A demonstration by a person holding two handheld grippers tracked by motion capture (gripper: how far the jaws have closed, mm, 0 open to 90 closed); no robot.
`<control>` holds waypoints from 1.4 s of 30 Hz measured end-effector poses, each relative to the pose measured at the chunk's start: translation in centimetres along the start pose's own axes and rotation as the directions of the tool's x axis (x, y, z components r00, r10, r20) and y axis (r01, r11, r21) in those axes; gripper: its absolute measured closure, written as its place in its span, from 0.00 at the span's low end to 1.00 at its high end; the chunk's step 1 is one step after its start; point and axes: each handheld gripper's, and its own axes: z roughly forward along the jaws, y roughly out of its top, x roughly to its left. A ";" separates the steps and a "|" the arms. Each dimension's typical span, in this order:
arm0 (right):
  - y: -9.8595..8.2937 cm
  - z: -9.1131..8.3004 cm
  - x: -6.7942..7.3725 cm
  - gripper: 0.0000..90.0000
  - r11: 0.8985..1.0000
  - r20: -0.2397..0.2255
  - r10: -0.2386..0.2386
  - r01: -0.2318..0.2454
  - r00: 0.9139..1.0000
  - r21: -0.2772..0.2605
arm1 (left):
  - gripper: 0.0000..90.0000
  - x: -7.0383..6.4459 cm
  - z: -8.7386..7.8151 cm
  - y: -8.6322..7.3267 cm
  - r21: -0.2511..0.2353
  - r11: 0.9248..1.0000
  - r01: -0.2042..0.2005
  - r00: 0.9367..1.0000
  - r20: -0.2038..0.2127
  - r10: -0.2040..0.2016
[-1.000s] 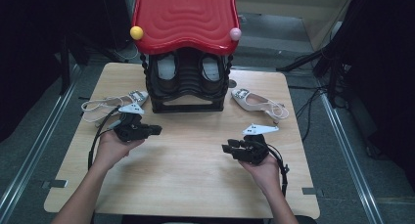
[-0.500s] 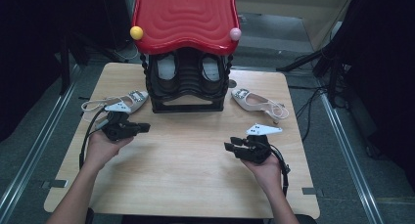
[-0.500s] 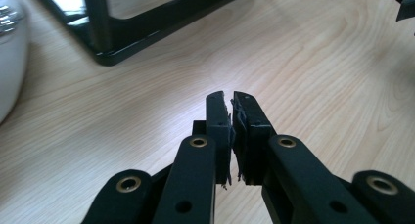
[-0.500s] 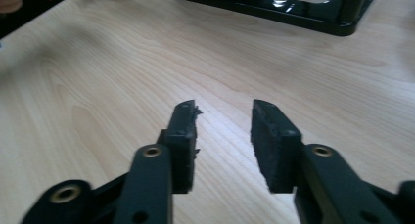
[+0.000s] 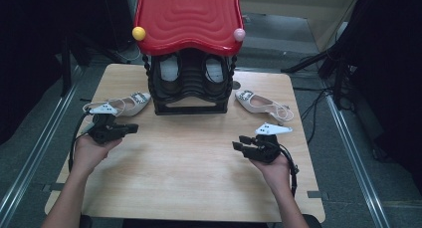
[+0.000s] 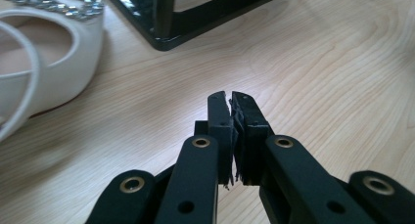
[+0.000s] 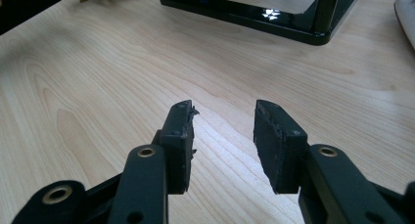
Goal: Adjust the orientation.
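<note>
Two white slingback shoes with jewelled buckles lie on the wooden table, the left shoe point(image 5: 124, 104) and the right shoe point(image 5: 260, 103), on either side of a black shoe rack point(image 5: 190, 96). My left gripper point(image 5: 132, 129) is shut on nothing, just in front of the left shoe. In the left gripper view the left gripper point(image 6: 230, 100) hovers low over bare wood, with the shoe point(image 6: 58, 62) to its upper left. My right gripper point(image 5: 239, 142) is open and empty, in front of the right shoe. In the right gripper view the right gripper point(image 7: 222, 117) faces the rack's base point(image 7: 264, 14).
The rack carries a wavy red top point(image 5: 188, 16) with a yellow ball point(image 5: 139, 33) and a pink ball point(image 5: 239, 34), and holds dark shoes point(image 5: 170, 73) inside. Bare table point(image 5: 184, 158) spreads between my hands. Metal rails point(image 5: 30, 153) run along both table sides.
My left gripper has slid to the left, ending closer to the left white shoe. The right gripper has hardly moved.
</note>
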 end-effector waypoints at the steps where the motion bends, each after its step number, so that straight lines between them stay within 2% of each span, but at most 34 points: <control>1: 0.0 0.1 -0.1 0.68 1.000 0.001 0.001 -0.001 1.000 0.003 | 0.98 0.2 -0.2 -0.1 -0.003 1.000 0.010 1.000 0.000 -0.010; 9: 0.1 0.2 -0.7 0.68 1.000 0.002 0.016 -0.016 1.000 -0.009 | 0.98 1.9 -1.5 -1.1 -0.023 0.999 0.048 0.998 -0.032 -0.049; 12: 0.5 0.2 -1.0 0.68 1.000 0.005 0.015 -0.015 1.000 0.004 | 0.98 2.5 -2.0 -1.5 -0.023 0.998 0.066 0.997 -0.041 -0.067; 16: 0.7 0.0 -1.3 0.68 1.000 0.008 0.025 -0.025 1.000 -0.003 | 0.98 3.2 -2.8 -2.0 -0.030 0.996 0.086 0.994 -0.063 -0.088; 21: 0.8 0.4 -1.6 0.68 1.000 0.006 0.026 -0.026 1.000 0.014 | 0.98 4.3 -3.6 -2.7 -0.037 0.993 0.111 0.990 -0.084 -0.113; 24: 0.8 0.7 -1.7 0.68 1.000 0.003 0.023 -0.023 1.000 0.020 | 0.98 5.2 -4.0 -3.3 -0.043 0.991 0.130 0.986 -0.098 -0.134; 26: 0.8 0.8 -1.7 0.68 0.999 0.004 0.024 -0.024 1.000 0.023 | 0.98 5.8 -4.2 -3.6 -0.044 0.987 0.152 0.984 -0.089 -0.156; 31: 0.8 0.9 -1.7 0.68 0.999 0.004 0.024 -0.024 1.000 0.030 | 0.98 7.0 -4.5 -4.3 -0.051 0.986 0.159 0.979 -0.121 -0.165; 33: 0.8 0.9 -1.7 0.68 0.999 0.006 0.028 -0.028 1.000 0.031 | 0.98 7.7 -4.4 -4.7 -0.039 0.984 0.176 0.974 -0.137 -0.180; 37: 0.8 1.0 -1.7 0.68 0.999 0.009 0.030 -0.031 0.999 0.036 | 0.98 8.7 -4.4 -5.4 -0.057 0.978 0.200 0.962 -0.179 -0.207; 38: 0.8 1.0 -1.7 0.68 0.999 0.007 0.027 -0.027 1.000 0.036 | 0.98 8.9 -4.4 -5.4 -0.051 0.978 0.202 0.961 -0.181 -0.207; 40: 0.7 1.1 -1.7 0.68 0.999 0.008 0.026 -0.026 1.000 0.038 | 0.98 9.2 -4.2 -5.6 -0.050 0.977 0.207 0.956 -0.200 -0.213; 42: 0.7 1.1 -1.6 0.68 0.999 0.008 0.025 -0.025 1.000 0.042 | 0.97 9.5 -4.1 -5.7 -0.050 0.978 0.202 0.955 -0.212 -0.208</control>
